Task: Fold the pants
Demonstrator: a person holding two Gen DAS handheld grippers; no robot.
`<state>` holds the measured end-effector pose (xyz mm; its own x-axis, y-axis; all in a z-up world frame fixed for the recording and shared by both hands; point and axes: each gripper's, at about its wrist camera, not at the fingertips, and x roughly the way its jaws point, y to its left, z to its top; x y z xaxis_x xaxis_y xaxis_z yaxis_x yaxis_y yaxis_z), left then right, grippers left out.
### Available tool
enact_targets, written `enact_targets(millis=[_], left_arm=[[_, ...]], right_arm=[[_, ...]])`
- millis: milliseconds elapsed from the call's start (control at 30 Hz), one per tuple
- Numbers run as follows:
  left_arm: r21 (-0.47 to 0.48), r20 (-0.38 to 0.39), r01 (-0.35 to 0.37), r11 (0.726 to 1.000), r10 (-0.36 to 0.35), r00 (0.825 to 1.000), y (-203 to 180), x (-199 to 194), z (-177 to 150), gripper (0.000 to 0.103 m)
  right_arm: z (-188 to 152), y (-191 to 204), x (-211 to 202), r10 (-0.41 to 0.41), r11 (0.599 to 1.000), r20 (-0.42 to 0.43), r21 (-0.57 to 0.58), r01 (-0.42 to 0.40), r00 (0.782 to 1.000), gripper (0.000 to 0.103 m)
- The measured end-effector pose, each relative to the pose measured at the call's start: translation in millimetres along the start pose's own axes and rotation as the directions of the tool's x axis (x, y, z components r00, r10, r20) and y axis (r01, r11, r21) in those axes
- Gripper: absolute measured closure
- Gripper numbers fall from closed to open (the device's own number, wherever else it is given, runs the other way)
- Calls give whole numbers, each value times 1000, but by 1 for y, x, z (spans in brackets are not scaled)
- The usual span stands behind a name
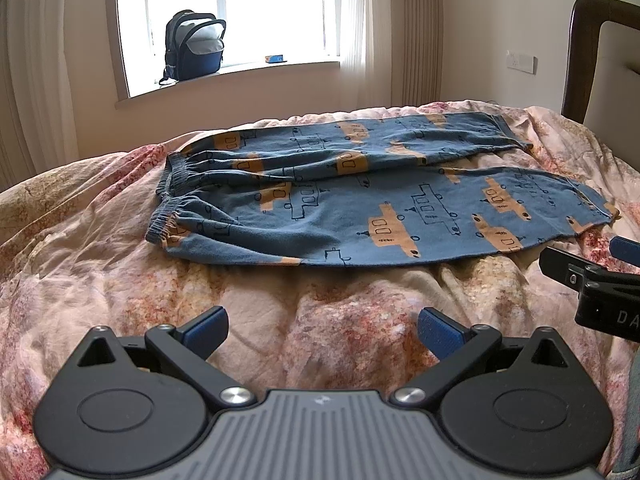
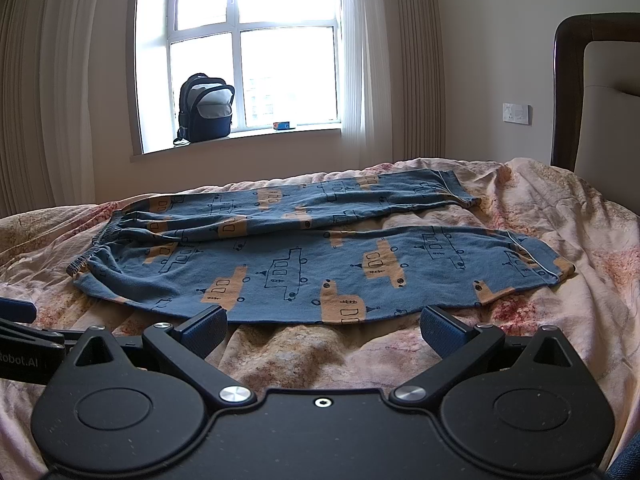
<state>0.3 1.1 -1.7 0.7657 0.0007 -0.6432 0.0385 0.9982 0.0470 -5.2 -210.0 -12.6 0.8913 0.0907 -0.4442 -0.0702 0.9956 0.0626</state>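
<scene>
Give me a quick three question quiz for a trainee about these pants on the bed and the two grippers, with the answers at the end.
1. True or false: the pants are already folded in half.
2. Which end of the pants lies toward the left of both views: A the waistband, B the leg cuffs?
3. What is each hand-held gripper holding?

Key
1. False: they lie spread flat on the bedspread, both legs side by side.
2. A: the elastic waistband is at the left, the cuffs at the right.
3. Nothing: the left hand-held gripper and the right hand-held gripper are both open, short of the pants.
</scene>
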Motion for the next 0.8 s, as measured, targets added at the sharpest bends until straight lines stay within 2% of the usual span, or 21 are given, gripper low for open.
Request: enact_targets(millis=[800], left_arm=[[2, -8, -2, 1000, 2, 1000, -1, 1, -2, 0]], right_arm=[[0, 0, 0, 0, 1000, 0, 0, 0, 1000, 0]])
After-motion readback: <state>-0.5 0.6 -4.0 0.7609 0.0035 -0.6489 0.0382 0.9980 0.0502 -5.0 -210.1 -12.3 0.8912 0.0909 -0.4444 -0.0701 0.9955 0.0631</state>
